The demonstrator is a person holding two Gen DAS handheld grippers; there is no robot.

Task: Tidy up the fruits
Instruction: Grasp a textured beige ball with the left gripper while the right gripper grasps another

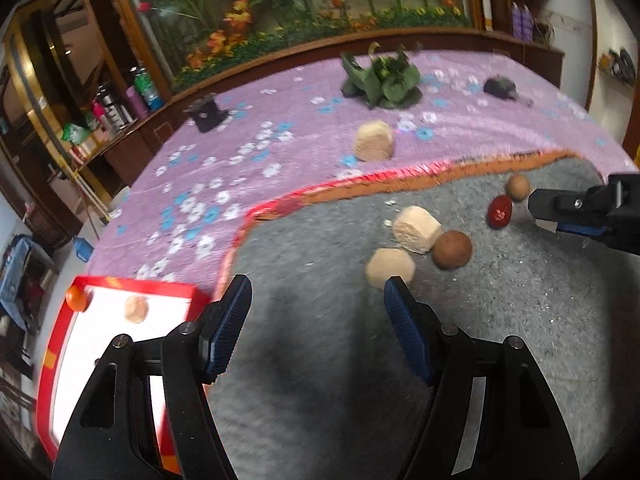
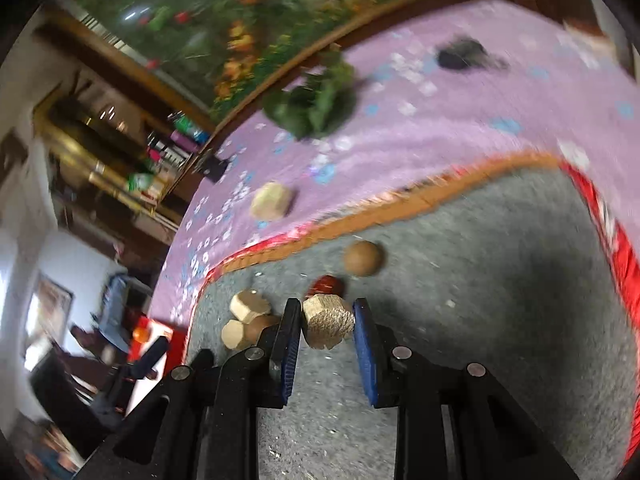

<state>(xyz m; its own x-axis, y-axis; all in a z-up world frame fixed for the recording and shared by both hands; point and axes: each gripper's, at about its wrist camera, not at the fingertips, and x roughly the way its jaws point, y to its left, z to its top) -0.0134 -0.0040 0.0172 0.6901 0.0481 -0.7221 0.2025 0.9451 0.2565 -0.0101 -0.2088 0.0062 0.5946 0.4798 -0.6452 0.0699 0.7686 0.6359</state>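
right wrist: right gripper (image 2: 327, 326) clamps tan block (image 2: 329, 326), tilted down.

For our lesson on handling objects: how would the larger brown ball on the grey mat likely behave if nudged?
The brown ball looks round and smooth, so it would probably roll readily. The fuzzy grey mat might slow it. It touches the pale block, which would likely stop it rolling that way.
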